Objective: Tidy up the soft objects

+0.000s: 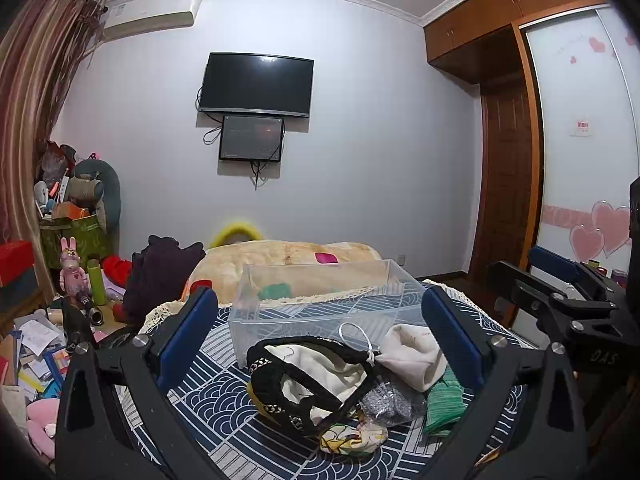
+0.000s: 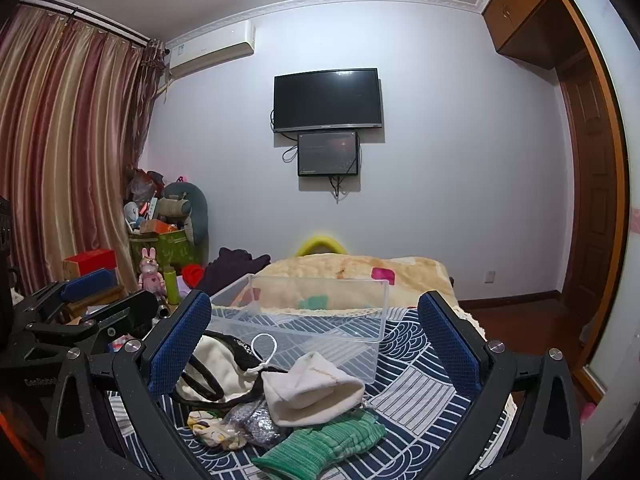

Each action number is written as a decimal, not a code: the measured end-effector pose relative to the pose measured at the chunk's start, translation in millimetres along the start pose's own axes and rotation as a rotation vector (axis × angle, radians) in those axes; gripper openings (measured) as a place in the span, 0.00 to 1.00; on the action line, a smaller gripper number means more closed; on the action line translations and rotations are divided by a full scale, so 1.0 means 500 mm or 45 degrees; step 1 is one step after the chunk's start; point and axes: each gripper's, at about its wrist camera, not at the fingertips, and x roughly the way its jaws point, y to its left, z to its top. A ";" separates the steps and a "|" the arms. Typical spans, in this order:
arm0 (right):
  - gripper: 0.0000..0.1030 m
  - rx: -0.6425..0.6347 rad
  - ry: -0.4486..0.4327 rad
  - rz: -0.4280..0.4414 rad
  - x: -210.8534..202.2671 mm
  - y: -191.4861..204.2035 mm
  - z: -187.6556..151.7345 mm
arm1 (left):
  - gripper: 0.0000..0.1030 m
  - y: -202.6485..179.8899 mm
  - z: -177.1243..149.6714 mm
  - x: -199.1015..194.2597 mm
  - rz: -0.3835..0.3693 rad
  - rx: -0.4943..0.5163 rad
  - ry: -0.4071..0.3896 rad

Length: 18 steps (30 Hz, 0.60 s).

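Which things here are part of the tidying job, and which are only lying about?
Part of the job:
clear plastic bin
white drawstring pouch
green knitted cloth
black-trimmed cream bag
grey glitter packet
floral fabric piece

Just lying about:
wall television
pink rabbit figure
green bottle
beige blanket

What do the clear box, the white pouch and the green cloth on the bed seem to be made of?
The clear box: probably hard plastic, glossy and transparent, since the bed cover shows through its walls.
The white pouch: likely cotton or canvas, matte and cream, with soft creases and a drawstring cord.
The green cloth: seems ribbed knit or corduroy, judging by its fine parallel ridges; the exact fibre cannot be told.
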 end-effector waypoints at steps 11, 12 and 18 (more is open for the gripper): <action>1.00 0.004 0.001 0.001 -0.003 0.001 0.002 | 1.00 0.002 0.003 0.000 -0.007 -0.003 0.003; 1.00 0.004 0.002 0.002 -0.002 0.001 0.002 | 1.00 0.002 0.003 0.000 -0.006 -0.002 0.003; 1.00 0.007 0.002 0.003 -0.002 0.001 0.002 | 1.00 0.003 0.005 0.000 -0.006 -0.002 0.003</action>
